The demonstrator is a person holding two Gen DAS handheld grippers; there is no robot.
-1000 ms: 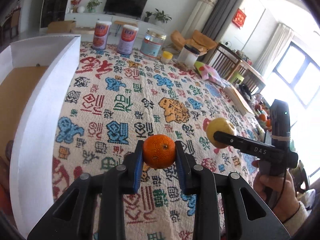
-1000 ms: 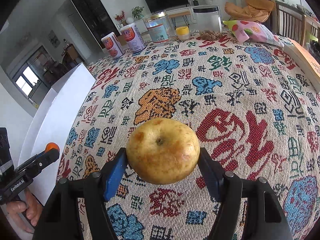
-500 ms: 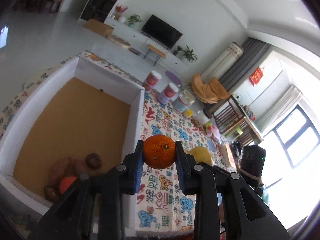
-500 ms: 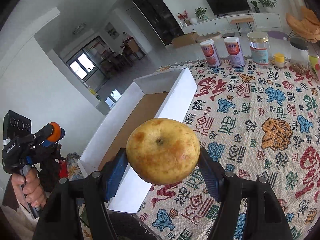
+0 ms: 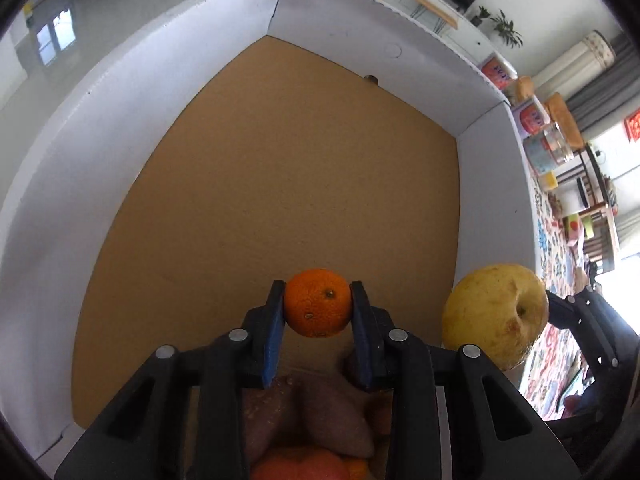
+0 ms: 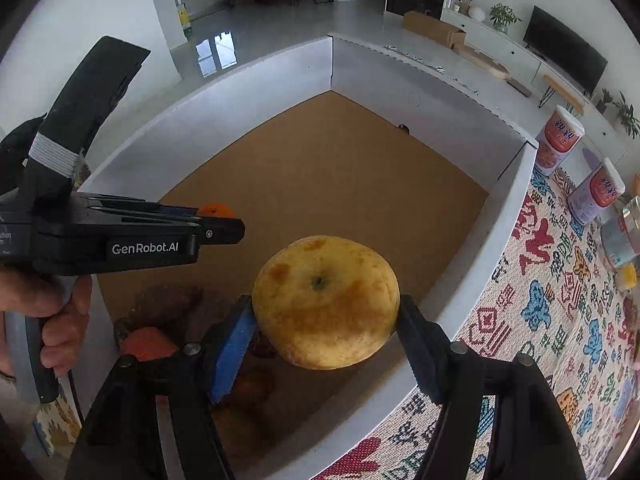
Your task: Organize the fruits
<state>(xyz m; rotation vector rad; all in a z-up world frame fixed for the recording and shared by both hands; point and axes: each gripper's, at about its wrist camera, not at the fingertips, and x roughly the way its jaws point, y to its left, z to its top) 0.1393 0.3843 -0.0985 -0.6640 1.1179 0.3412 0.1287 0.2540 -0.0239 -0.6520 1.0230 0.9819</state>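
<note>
Working from the left, we list: a hand [image 6: 48, 308] on the left gripper's [image 5: 318, 304] handle; that gripper's jaws are just beginning to part, blue pads still against a small orange [image 5: 318, 302] held above the brown floor of the white-walled box [image 5: 120, 128]. Below it, in the box's near corner, we see several brownish and orange fruits [image 6: 160, 304], indistinct. Next, our right gripper [image 6: 326, 320], jaws about half open, clamps a yellow pear [image 6: 326, 300] over the box's right wall. Rightmost: patterned tablecloth [image 6: 560, 320], two canisters [image 6: 596, 192].
</note>
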